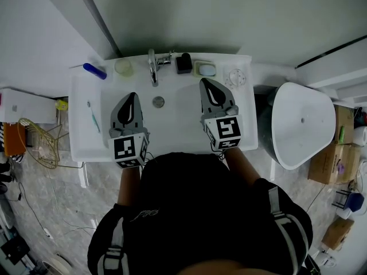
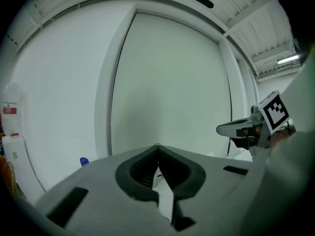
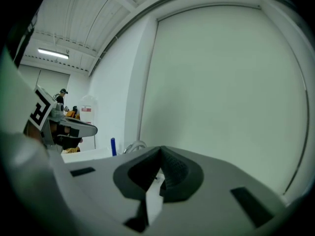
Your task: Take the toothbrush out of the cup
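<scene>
**A:** What are the grippers doing?

**B:** The left gripper (image 1: 132,98) and right gripper (image 1: 206,85) are side by side above a white sink (image 1: 178,119). Each has its jaws pressed fully together and holds nothing.

**A:** Where is the toothbrush?

**B:** The toothbrush (image 1: 93,117) lies flat on the sink's ledge, just left of the left gripper and outside the cup (image 1: 123,67). The cup stands ahead of that gripper, beside the faucet (image 1: 153,67), and looks empty. Ahead of the right gripper, a soap dish (image 1: 205,69) holds something pale.
</scene>
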`<state>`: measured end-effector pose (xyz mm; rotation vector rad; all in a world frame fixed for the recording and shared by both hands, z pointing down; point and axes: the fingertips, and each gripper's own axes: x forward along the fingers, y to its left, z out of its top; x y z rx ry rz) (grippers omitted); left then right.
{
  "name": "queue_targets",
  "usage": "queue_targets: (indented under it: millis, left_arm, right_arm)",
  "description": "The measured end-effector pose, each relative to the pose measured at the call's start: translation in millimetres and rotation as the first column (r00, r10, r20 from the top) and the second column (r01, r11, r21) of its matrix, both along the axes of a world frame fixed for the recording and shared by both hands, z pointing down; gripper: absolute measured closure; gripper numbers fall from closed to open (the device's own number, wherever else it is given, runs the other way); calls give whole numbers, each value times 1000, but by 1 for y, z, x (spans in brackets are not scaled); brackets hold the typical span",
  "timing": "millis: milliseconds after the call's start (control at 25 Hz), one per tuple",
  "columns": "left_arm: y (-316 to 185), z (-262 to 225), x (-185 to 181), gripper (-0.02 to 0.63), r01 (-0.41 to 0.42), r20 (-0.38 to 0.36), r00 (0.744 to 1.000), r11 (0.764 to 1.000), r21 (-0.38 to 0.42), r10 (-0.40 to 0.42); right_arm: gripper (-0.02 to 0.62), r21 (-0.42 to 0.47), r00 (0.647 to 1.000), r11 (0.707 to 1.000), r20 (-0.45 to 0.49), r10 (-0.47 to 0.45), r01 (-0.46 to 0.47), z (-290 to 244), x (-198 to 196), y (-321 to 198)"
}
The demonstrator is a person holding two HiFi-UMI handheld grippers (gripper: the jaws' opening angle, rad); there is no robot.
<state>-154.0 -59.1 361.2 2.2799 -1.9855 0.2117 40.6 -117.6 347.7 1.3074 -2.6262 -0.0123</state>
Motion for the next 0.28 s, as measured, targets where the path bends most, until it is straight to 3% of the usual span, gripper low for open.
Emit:
queue_targets:
  millis: [280]
  left_arm:
    - [-4,6,-2,606,7,-5,1000,1000,-15,-7]
  right_arm:
    - [591,-11,1000,1000,-2,15,-15,5,5,-3]
